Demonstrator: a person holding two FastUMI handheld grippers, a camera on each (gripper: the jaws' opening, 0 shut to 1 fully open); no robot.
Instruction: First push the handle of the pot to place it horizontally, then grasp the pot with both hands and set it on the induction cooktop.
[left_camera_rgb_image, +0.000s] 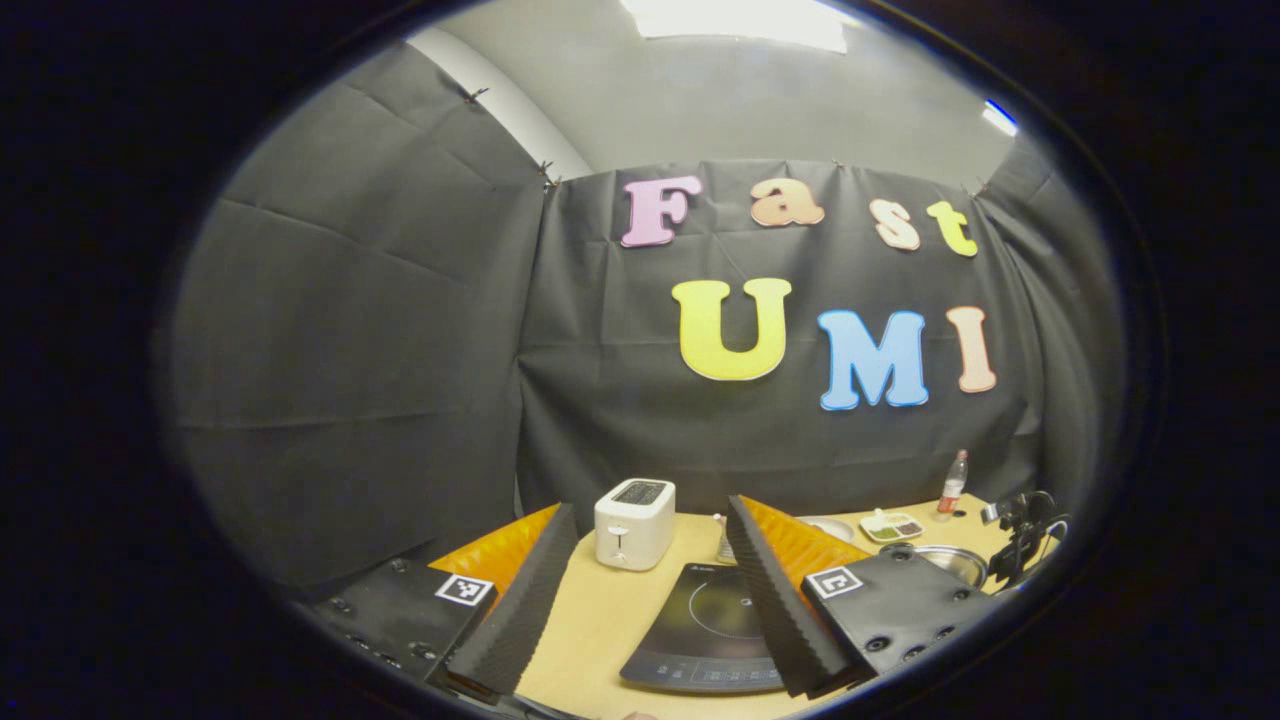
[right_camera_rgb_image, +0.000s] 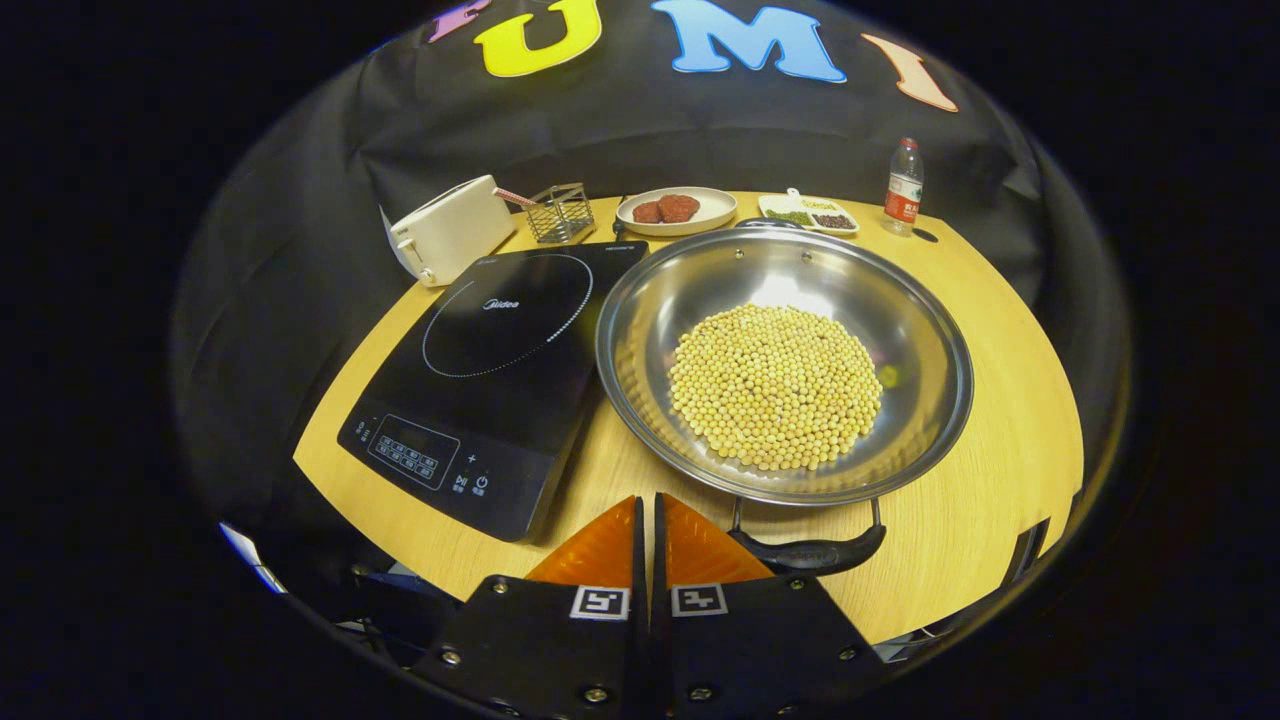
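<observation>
In the right gripper view the pot (right_camera_rgb_image: 785, 360) stands on the wooden table (right_camera_rgb_image: 1010, 400), just to the right of the induction cooktop (right_camera_rgb_image: 490, 380) and touching or almost touching its right edge; it is a wide steel pot with a flat heap of yellow beans (right_camera_rgb_image: 775, 388) in the middle. The black handle (right_camera_rgb_image: 808, 552) on its near side lies level along the rim, just beside the right tongs (right_camera_rgb_image: 648, 515); these tongs are closed, the two fingers pressed together with nothing between them, and I cannot tell if they touch the handle.

Behind the cooktop there is a white toaster (right_camera_rgb_image: 450, 230), a small wire basket (right_camera_rgb_image: 560, 212), a plate with two brown pieces (right_camera_rgb_image: 676, 210), a small dish of seasonings (right_camera_rgb_image: 810, 213) and a plastic bottle (right_camera_rgb_image: 903, 187).

In the left gripper view the left tongs (left_camera_rgb_image: 650, 560) are held high above the near side of the table and are spread wide open, holding nothing; between their fingers the toaster (left_camera_rgb_image: 634, 522) and the cooktop (left_camera_rgb_image: 705, 625) are seen, and the rim of the pot (left_camera_rgb_image: 955, 562) appears at the right, partly hidden behind the right finger. A black stand with cables (left_camera_rgb_image: 1022, 540) is at the far right edge.
</observation>
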